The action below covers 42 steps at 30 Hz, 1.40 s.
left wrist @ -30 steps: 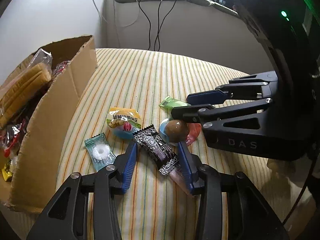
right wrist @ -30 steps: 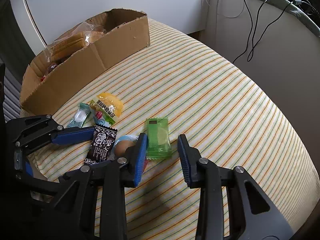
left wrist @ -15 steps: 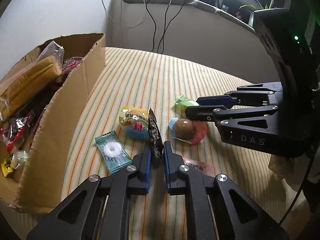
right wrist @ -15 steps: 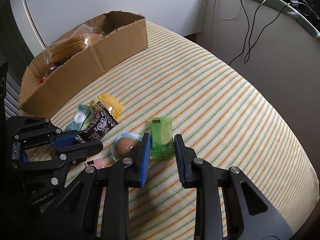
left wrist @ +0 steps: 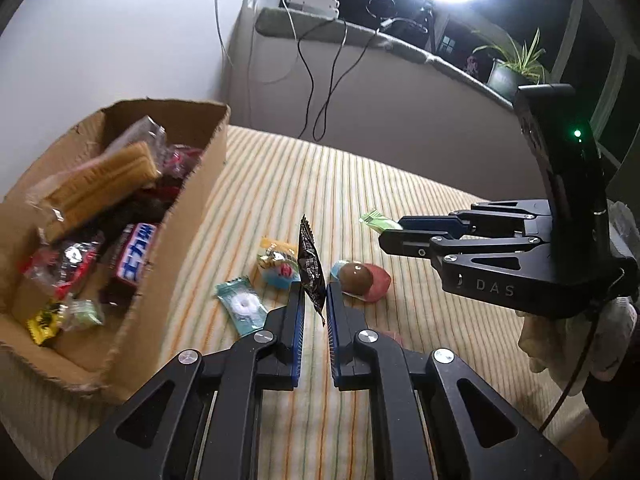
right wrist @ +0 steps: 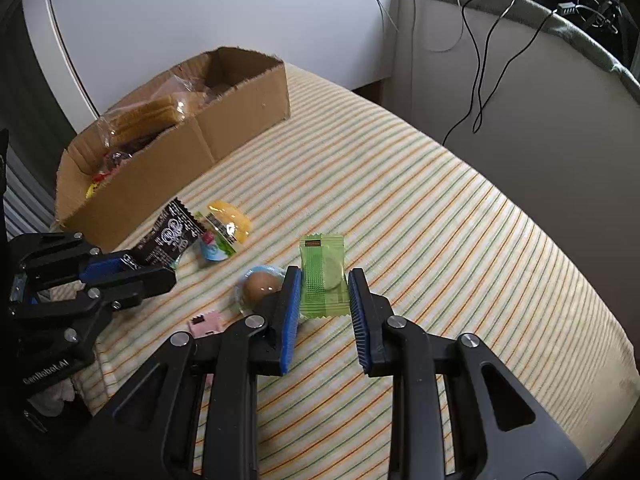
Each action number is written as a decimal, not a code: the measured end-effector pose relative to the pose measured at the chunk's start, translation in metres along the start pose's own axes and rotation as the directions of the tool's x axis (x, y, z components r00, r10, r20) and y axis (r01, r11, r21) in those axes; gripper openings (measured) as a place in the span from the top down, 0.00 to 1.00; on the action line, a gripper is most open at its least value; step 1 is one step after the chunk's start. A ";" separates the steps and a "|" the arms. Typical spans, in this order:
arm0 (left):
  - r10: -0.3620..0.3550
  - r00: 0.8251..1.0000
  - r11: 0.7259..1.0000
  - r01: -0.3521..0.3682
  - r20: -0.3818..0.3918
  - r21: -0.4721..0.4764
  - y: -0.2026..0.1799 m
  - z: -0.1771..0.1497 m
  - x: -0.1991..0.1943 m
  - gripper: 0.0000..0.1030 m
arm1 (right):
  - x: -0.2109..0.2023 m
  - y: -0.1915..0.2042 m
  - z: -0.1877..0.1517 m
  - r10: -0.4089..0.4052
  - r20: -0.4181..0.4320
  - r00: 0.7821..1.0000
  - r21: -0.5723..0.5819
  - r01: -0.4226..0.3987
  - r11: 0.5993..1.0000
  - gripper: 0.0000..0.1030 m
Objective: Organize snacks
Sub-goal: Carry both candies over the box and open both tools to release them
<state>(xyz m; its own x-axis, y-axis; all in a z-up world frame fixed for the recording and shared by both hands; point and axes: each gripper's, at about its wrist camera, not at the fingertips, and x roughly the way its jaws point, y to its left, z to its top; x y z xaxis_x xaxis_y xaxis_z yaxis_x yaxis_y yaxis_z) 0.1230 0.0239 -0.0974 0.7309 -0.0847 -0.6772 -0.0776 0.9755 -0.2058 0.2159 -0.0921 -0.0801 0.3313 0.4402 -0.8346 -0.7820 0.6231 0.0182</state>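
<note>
My left gripper (left wrist: pixel 315 304) is shut on a black snack packet (left wrist: pixel 310 268) and holds it edge-up above the striped cloth; the packet also shows in the right wrist view (right wrist: pixel 168 236). My right gripper (right wrist: pixel 325 280) is partly closed around a green packet (right wrist: pixel 323 276), which still lies flat on the cloth; whether the pads touch it is unclear. A cardboard box (left wrist: pixel 188 208) with several snacks stands at the left. A brown ball candy (left wrist: pixel 356 276), a yellow-and-blue jelly cup (left wrist: pixel 276 264) and a teal mint packet (left wrist: pixel 242 304) lie loose between the grippers.
A small pink packet (right wrist: pixel 204 322) lies near the cloth's front edge. A grey ledge (left wrist: pixel 360 44) with hanging cables (left wrist: pixel 320 96) and a potted plant (left wrist: pixel 508 68) runs behind the table. The cloth-covered table (right wrist: pixel 440 220) curves down at the right.
My left gripper has lifted the black packet off the cloth, toward the box side. My right gripper has moved over the green packet, its jaws a little wider than half a second ago.
</note>
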 end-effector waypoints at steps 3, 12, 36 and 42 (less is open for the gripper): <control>0.006 1.000 1.000 -0.006 0.020 -0.009 0.004 -0.002 -0.014 0.91 | -0.009 0.005 0.002 0.009 0.016 1.000 0.002 -0.009 1.000 0.76; 0.036 0.995 0.998 -0.032 0.089 -0.047 0.035 -0.003 -0.053 0.91 | -0.025 0.044 0.018 0.035 0.058 0.998 -0.041 -0.033 0.999 0.76; 0.183 0.973 0.974 -0.160 0.140 -0.158 0.132 -0.011 -0.105 0.91 | -0.013 0.155 0.068 0.102 0.079 0.992 -0.163 -0.088 0.983 0.76; 0.206 0.970 0.968 -0.181 0.133 -0.176 0.147 -0.012 -0.106 0.91 | 0.000 0.174 0.077 0.116 0.061 0.991 -0.190 -0.103 0.976 0.76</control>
<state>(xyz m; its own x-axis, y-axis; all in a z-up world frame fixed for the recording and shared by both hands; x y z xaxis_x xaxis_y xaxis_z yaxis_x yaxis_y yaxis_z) 0.0262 0.1735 -0.0644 0.7830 0.1454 -0.6048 -0.3270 0.9233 -0.2013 0.1199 0.0661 -0.0347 0.2696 0.5479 -0.7919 -0.8979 0.4402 -0.0011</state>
